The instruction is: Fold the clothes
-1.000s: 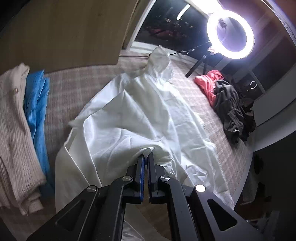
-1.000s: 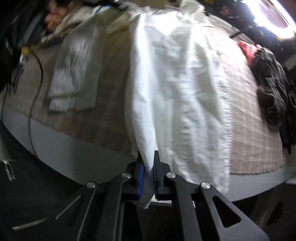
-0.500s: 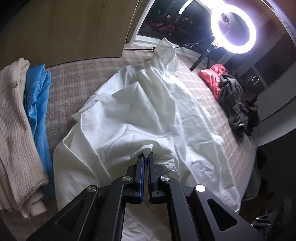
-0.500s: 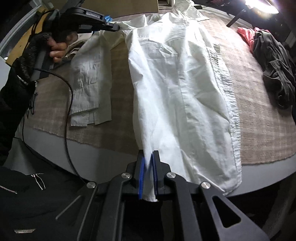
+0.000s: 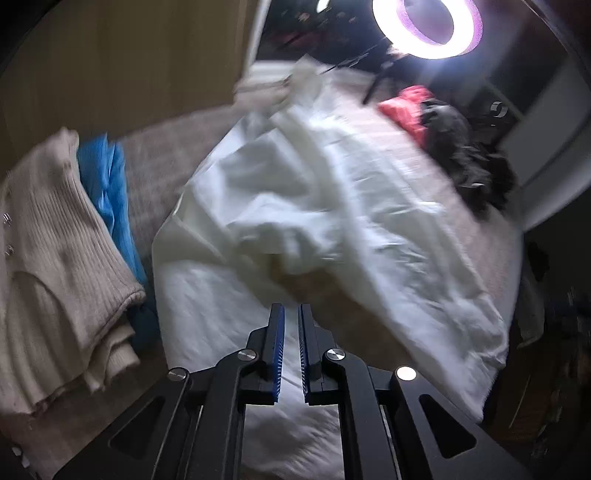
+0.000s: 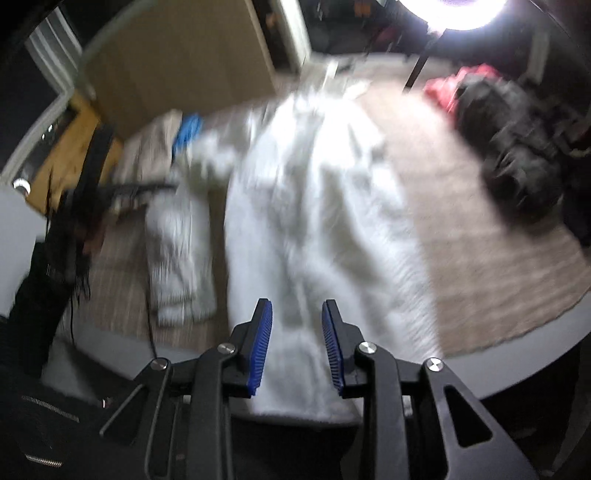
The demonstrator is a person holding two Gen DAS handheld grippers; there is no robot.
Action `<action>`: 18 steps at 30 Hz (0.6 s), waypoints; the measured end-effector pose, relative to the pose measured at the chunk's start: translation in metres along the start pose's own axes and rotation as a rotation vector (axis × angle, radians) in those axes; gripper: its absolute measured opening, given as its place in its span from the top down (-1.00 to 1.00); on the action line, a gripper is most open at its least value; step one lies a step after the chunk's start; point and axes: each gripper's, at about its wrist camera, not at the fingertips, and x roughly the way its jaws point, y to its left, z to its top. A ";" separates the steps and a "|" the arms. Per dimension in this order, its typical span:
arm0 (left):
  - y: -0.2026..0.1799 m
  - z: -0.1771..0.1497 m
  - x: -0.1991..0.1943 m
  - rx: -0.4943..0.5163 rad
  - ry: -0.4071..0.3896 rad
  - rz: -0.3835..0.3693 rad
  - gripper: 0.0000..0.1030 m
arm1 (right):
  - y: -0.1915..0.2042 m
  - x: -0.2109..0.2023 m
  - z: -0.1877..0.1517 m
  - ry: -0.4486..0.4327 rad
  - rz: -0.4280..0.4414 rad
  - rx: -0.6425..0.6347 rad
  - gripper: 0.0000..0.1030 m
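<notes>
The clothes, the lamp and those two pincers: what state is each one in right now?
White shirt: spread out, rumpled, released.
Beige knit: folded.
Blue garment: tucked beside the knit.
Dark clothes: heaped, unfolded.
Ring light: on.
Left gripper: opening, empty.
Right gripper: opening, empty.

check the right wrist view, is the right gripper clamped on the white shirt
No, the right gripper has its jaws apart and opening, with the white shirt lying free below.

- White shirt: thin woven cloth, matt, creased.
- Beige sweater: ribbed knit, soft.
- Blue garment: smooth cloth.
- Table cover: checked woven cloth, rough.
- Left gripper: matt black plastic, ridged blue pads, shiny metal screws.
</notes>
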 end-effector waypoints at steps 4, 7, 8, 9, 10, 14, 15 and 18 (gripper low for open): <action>-0.041 -0.014 -0.023 0.026 -0.045 -0.070 0.73 | -0.011 -0.004 0.019 -0.034 -0.085 -0.097 0.18; -0.085 -0.023 -0.020 0.033 -0.035 -0.119 0.73 | -0.033 -0.001 0.040 -0.048 -0.053 -0.144 0.18; -0.103 -0.025 -0.017 0.034 -0.032 -0.128 0.73 | -0.043 0.000 0.047 -0.052 -0.032 -0.153 0.18; -0.120 -0.029 -0.013 0.022 -0.038 -0.125 0.73 | -0.052 0.001 0.055 -0.056 -0.011 -0.157 0.18; -0.133 -0.031 -0.010 0.010 -0.046 -0.124 0.73 | -0.063 0.001 0.062 -0.061 0.012 -0.163 0.18; -0.179 -0.032 0.016 -0.064 -0.066 -0.089 0.62 | -0.104 0.007 0.083 -0.065 0.102 -0.235 0.18; -0.191 -0.032 0.025 -0.088 -0.069 -0.053 0.64 | -0.115 0.011 0.089 -0.054 0.109 -0.270 0.18; -0.216 -0.031 0.052 -0.203 -0.054 -0.018 0.64 | -0.145 0.028 0.113 -0.027 0.147 -0.347 0.18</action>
